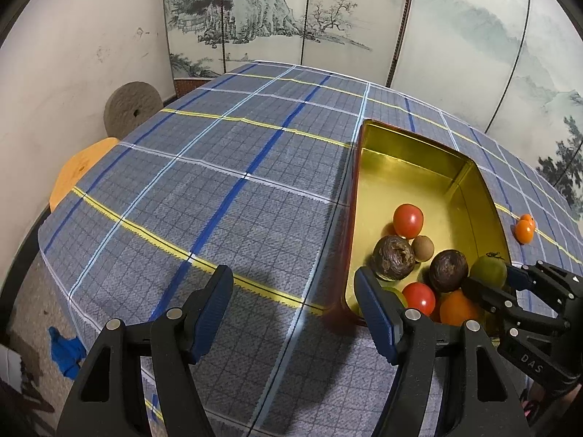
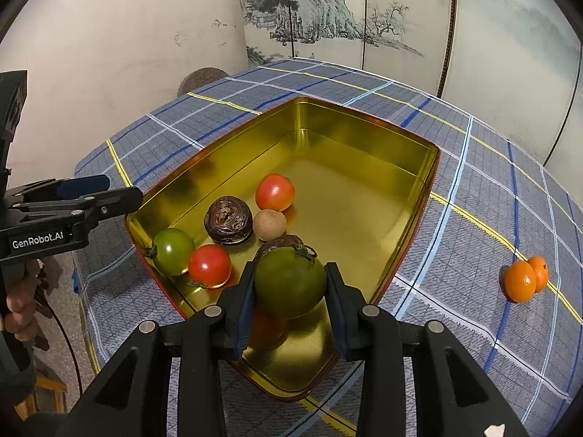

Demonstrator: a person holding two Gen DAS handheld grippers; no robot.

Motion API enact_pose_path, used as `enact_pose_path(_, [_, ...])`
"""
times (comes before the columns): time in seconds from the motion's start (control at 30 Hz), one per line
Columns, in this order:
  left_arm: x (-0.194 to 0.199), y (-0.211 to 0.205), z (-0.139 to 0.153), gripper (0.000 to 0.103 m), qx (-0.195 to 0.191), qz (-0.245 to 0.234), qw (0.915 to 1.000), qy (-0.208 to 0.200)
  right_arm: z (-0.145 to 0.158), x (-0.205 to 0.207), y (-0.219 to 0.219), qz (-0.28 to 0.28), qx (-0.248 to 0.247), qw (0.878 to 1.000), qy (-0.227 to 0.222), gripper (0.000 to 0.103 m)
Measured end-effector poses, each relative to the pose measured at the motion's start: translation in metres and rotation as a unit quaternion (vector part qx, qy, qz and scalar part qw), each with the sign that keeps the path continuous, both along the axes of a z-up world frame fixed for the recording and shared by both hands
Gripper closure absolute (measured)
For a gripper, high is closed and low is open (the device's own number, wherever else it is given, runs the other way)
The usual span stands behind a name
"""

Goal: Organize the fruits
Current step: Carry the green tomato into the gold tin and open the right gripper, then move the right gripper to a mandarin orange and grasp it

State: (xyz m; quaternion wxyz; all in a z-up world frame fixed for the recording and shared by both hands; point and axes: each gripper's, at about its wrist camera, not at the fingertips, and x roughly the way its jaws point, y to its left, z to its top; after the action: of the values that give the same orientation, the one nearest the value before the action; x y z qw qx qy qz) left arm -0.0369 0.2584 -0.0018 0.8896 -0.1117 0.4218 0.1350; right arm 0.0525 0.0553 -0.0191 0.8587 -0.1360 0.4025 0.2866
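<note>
One gripper [image 2: 98,196] label reads "GenRobot.AI", another "DAS".

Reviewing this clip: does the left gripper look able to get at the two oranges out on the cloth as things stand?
Probably not directly. The oranges lie beyond the far wall of the tin, while the left gripper stands open at its near-left corner; the right gripper, holding a green tomato, sits between.

Painted folding screen [image 1: 291,18], scuffed white wall [image 1: 91,54].
</note>
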Motion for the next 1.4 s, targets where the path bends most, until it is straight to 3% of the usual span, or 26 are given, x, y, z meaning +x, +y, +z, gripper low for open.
enact_pose_path(0.37, [0.0, -0.007, 0.005, 0.033, 0.007, -0.005, 1.0, -0.003, 0.002, -0.001, -0.001, 0.003, 0.007, 1.0, 0.005, 0.069])
enact_pose_path(0.5, [0.001, -0.011, 0.009, 0.033, 0.01, -0.008, 0.9999, -0.005, 0.008, -0.004, -0.006, 0.001, 0.015, 1.0, -0.002, 0.063])
enact_pose_path(0.77, [0.005, -0.021, 0.016, 0.033, 0.015, -0.02, 0.9996, -0.01, 0.024, -0.004, -0.025, -0.016, 0.032, 0.999, -0.019, 0.062])
enact_pose_path(1.0, [0.012, -0.043, 0.02, 0.033, 0.017, -0.044, 0.9988, -0.011, 0.028, 0.01, -0.085, -0.076, 0.023, 0.996, -0.034, 0.063])
enact_pose_path(1.23, [0.023, -0.067, 0.021, 0.033, 0.02, -0.07, 0.9973, -0.007, 0.021, 0.036, -0.165, -0.165, -0.001, 0.985, -0.039, 0.063])
enact_pose_path(1.4, [0.029, -0.082, 0.022, 0.033, 0.024, -0.085, 0.996, -0.004, 0.013, 0.053, -0.201, -0.197, -0.014, 0.98, -0.034, 0.063])
